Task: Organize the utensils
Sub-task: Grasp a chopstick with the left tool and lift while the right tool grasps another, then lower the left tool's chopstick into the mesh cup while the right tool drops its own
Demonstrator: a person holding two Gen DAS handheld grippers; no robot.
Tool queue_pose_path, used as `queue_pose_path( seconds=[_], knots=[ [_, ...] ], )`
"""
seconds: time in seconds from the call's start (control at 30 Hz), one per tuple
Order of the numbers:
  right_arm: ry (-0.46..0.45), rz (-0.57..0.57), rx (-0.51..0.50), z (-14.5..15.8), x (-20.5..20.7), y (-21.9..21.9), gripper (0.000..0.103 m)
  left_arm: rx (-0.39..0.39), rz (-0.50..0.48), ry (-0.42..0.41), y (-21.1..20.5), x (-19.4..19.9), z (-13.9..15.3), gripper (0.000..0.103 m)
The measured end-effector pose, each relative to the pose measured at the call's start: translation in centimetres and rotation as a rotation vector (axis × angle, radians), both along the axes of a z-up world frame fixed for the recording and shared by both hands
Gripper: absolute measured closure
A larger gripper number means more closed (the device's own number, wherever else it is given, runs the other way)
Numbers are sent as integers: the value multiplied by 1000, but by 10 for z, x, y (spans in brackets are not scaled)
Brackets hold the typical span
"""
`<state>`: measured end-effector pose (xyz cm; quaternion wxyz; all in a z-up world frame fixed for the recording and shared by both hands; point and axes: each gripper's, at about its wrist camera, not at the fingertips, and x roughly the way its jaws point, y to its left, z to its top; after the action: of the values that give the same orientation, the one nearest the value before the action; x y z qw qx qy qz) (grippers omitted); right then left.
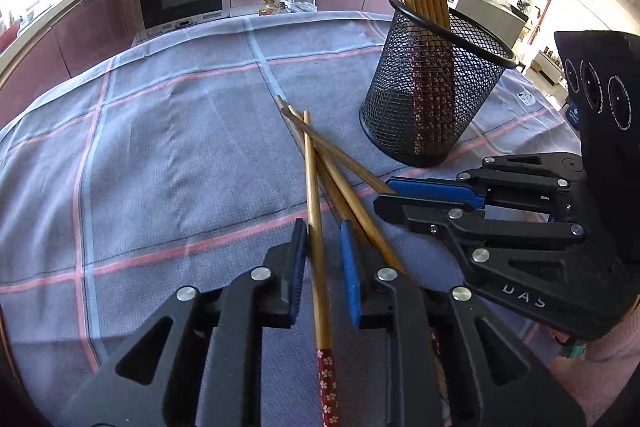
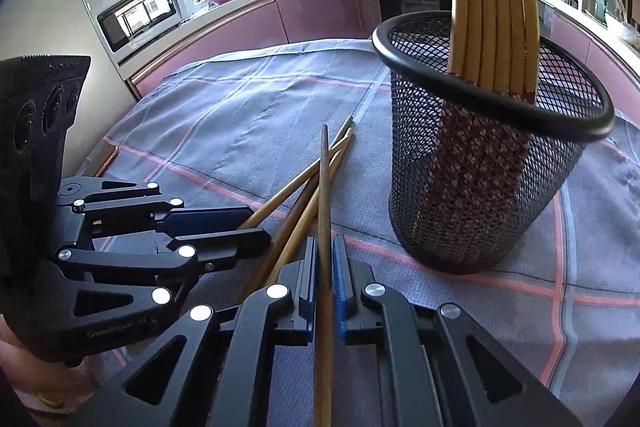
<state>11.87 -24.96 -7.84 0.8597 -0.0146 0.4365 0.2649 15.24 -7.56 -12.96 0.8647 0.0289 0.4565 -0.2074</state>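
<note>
Loose bamboo chopsticks (image 1: pixel 320 163) lie crossed on the checked tablecloth (image 1: pixel 168 155) covering the tabletop, beside a black mesh holder (image 1: pixel 428 87) already holding several chopsticks. The right claw (image 2: pixel 324 267) is clamped on one chopstick (image 2: pixel 323 195). The left claw (image 1: pixel 324 251) stands apart around another, a red floral-ended chopstick (image 1: pixel 316 227), not squeezing it.

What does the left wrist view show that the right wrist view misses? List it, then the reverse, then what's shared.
Left wrist only: the red floral end of the chopstick between the open left gripper fingers. Right wrist only: a microwave. Both: the mesh holder of chopsticks, the checked tablecloth, and the right gripper shut on a second chopstick.
</note>
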Motion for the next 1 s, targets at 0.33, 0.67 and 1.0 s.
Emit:
queue_pose_path(
  seconds=[0.33,0.67,1.0],
  knots=[
    [-50,2,38,18,-12,-9,97,-23,27,-6,3,1,7,95],
    [-147,-21,110,57,-26,-32,97,-82,8,-89,11,-15,44,95],
    [-203,-66,156,78,-31,-59,97,-119,-21,-168,8,-30,79,95]
  ],
)
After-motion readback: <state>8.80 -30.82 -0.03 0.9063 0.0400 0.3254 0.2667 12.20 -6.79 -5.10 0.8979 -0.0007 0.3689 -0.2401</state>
